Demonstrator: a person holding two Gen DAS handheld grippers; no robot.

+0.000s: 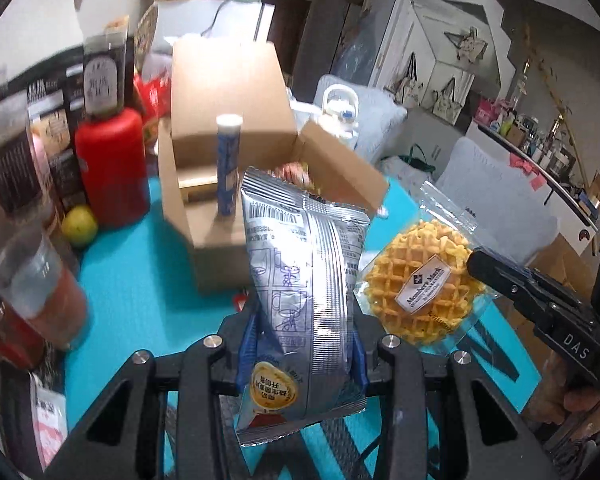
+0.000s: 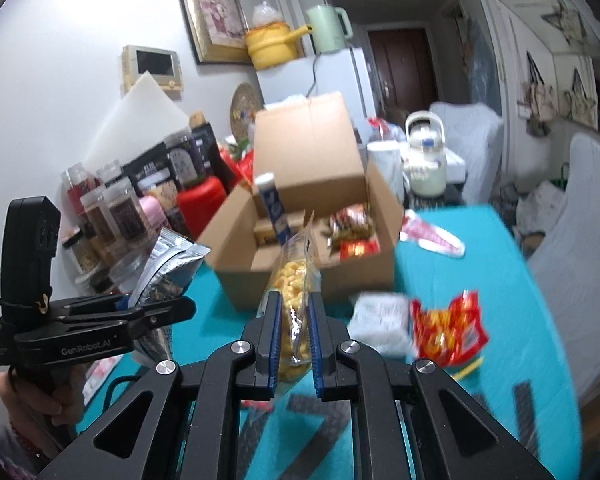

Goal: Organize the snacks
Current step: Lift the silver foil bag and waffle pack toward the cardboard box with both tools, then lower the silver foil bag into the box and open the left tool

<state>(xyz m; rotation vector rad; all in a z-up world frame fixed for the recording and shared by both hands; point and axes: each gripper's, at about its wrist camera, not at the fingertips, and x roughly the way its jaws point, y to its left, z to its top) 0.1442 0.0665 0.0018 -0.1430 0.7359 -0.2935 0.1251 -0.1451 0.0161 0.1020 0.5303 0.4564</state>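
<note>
- Holding both snacks clear of the teal table (image 2: 452, 264), in front of the open cardboard box (image 2: 320, 276).
- Your left gripper (image 1: 304, 344) is clamped on a silver foil pouch (image 1: 300, 280): barcode at the top, line drawings down the back, orange round badge at the bottom. Pouch stands upright between the blue pads, top sticking well past the tips.
- Your right gripper (image 2: 294, 336) is closed narrow on a clear bag holding a round yellow waffle (image 1: 420, 284) with a white label. Bag is seen edge-on between the pads in the right wrist view, its sealed top poking out ahead.
- Box already has red wrapped snacks (image 2: 352, 232) and a blue-white tube (image 1: 228, 164) standing inside.
- A red snack packet (image 2: 448, 328) and a white packet (image 2: 380, 316) lie on the table just right of your right gripper.
</note>
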